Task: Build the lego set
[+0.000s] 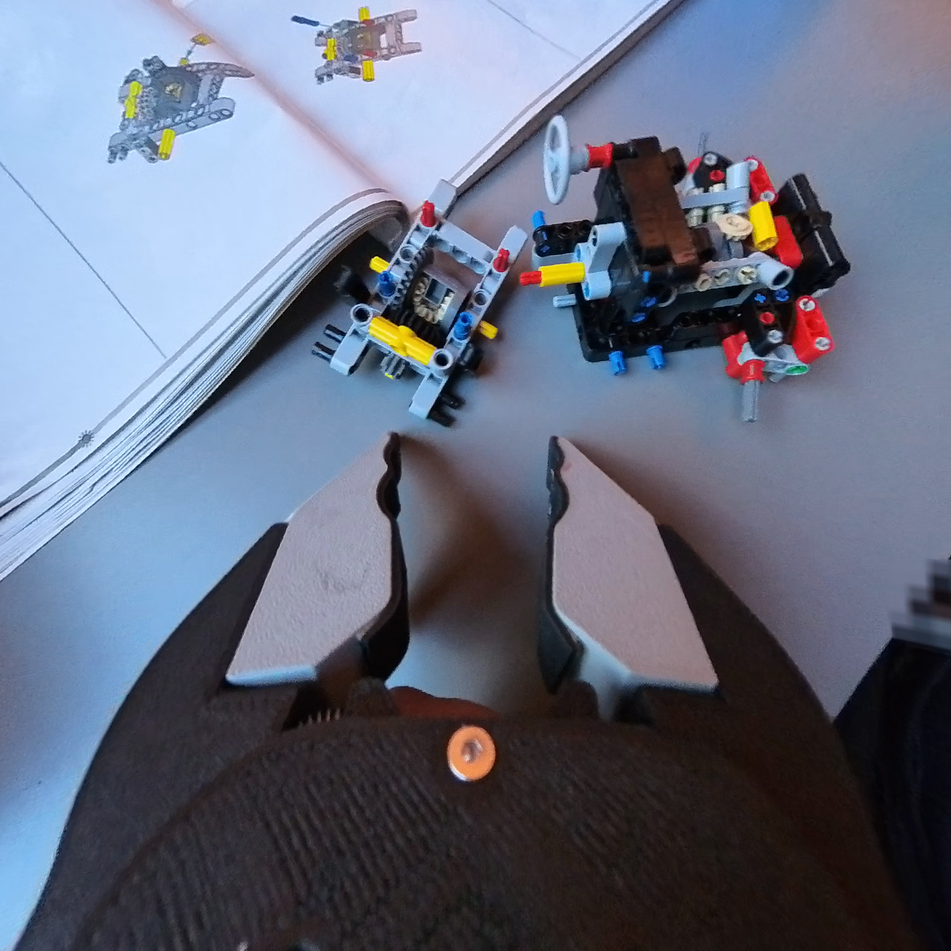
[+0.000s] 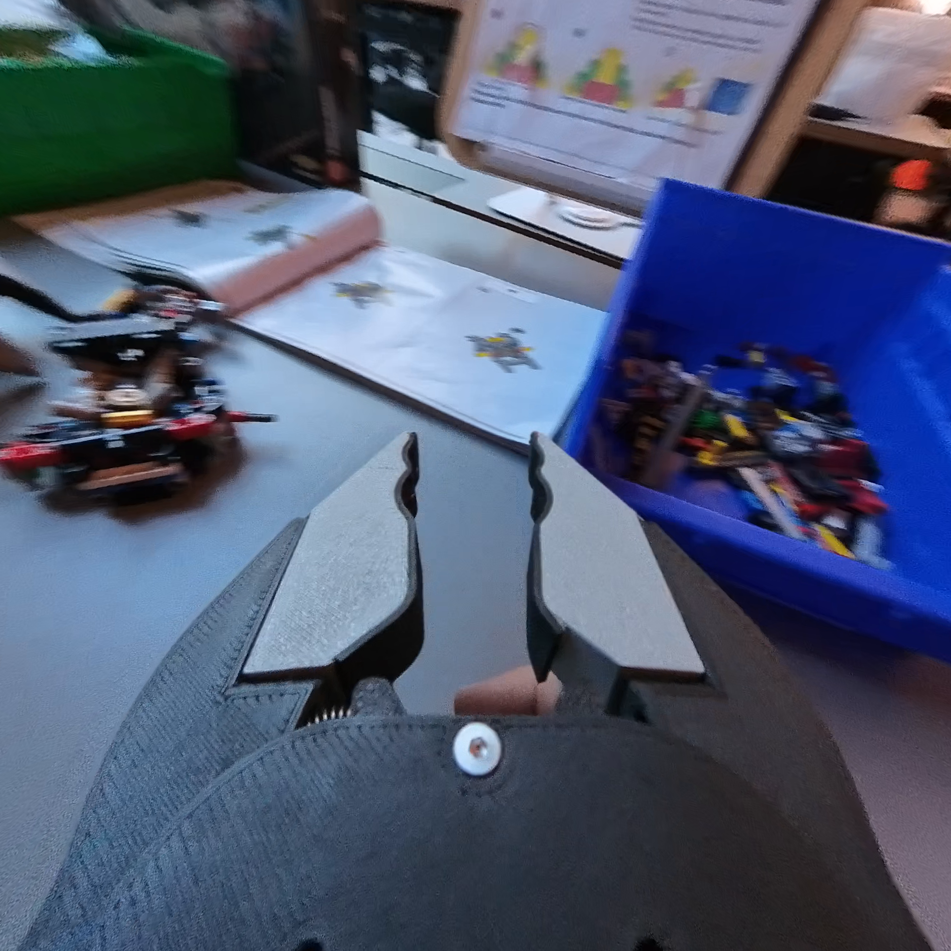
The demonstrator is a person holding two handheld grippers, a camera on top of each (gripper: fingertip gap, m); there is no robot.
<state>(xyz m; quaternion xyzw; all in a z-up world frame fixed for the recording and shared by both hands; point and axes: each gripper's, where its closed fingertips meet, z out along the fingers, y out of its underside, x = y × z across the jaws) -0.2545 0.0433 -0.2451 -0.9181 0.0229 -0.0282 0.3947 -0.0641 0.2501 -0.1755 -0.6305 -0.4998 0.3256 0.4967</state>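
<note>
The left gripper [image 1: 473, 442] hangs above the grey tabletop [image 1: 669, 514] with its two fingers spread apart and nothing between them. Nearest to it, at about 11 o'clock from the fingertips, lies a small grey plastic brick frame with yellow and blue pins and a black gear [image 1: 417, 309]. At 1 o'clock sits a larger black, red and grey brick assembly with a pale steering wheel [image 1: 694, 257], well apart from the fingertips. An open white instruction booklet with printed build diagrams [image 1: 180, 180] fills the 10 o'clock side, its page edge just beside the small frame.

The right gripper [image 2: 473, 442] is likewise released, with bare tabletop visible between its fingers. A blue plastic bin of mixed loose brick pieces [image 2: 772, 576] stands at 2 o'clock, near its right finger. The two builds lie separate, neither one lifted or touched by either gripper.
</note>
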